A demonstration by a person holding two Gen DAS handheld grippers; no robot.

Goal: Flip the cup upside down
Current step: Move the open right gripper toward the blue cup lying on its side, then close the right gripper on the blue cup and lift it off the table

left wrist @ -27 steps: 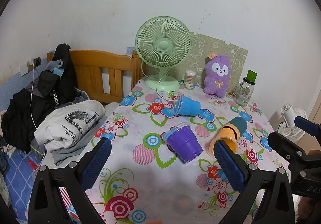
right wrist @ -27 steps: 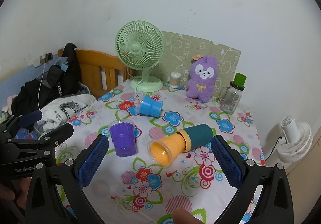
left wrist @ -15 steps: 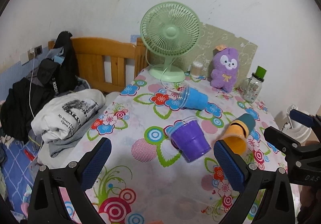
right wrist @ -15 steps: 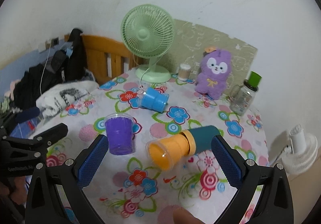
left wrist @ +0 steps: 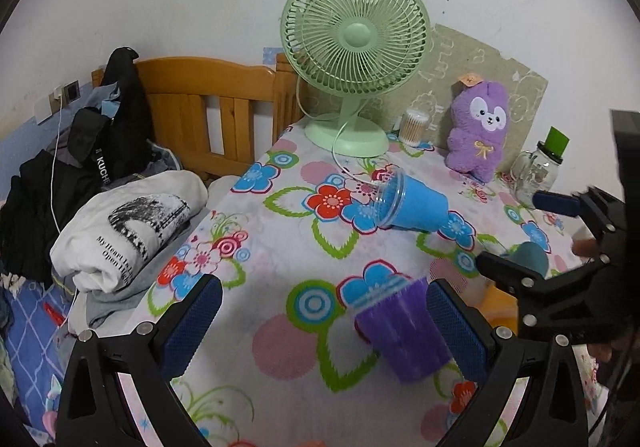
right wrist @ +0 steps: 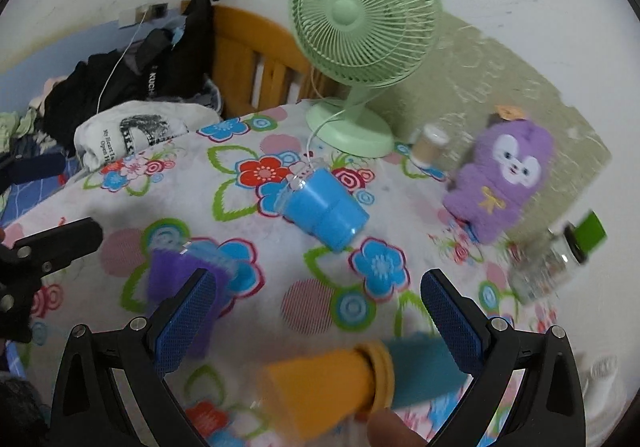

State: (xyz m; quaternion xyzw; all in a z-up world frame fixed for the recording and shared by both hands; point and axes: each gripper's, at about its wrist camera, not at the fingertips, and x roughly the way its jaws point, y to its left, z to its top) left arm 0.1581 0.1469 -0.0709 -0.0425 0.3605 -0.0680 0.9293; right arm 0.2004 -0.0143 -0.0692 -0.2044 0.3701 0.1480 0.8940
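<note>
A purple cup [left wrist: 402,331] stands on the floral table, close to the right finger of my open left gripper [left wrist: 324,323]; it also shows in the right wrist view [right wrist: 180,279] behind the left finger. A blue cup [left wrist: 412,207] lies on its side mid-table, also in the right wrist view [right wrist: 324,209]. An orange and teal cup pair [right wrist: 360,375] lies on its side low between the fingers of my open right gripper [right wrist: 316,317]. Both grippers are empty. The right gripper shows in the left wrist view [left wrist: 520,239] at the right.
A green fan [left wrist: 354,47], a cotton-swab jar [left wrist: 416,126], a purple plush toy [left wrist: 480,131] and a glass bottle with green cap [left wrist: 540,167] stand along the back. Folded clothes [left wrist: 124,227] lie on the bed left of the table. A wooden headboard [left wrist: 208,107] is behind.
Both grippers have moved forward and lower over the table. The purple cup now sits beside the left gripper's right finger; the orange and teal cup now lies between the right gripper's fingers.
</note>
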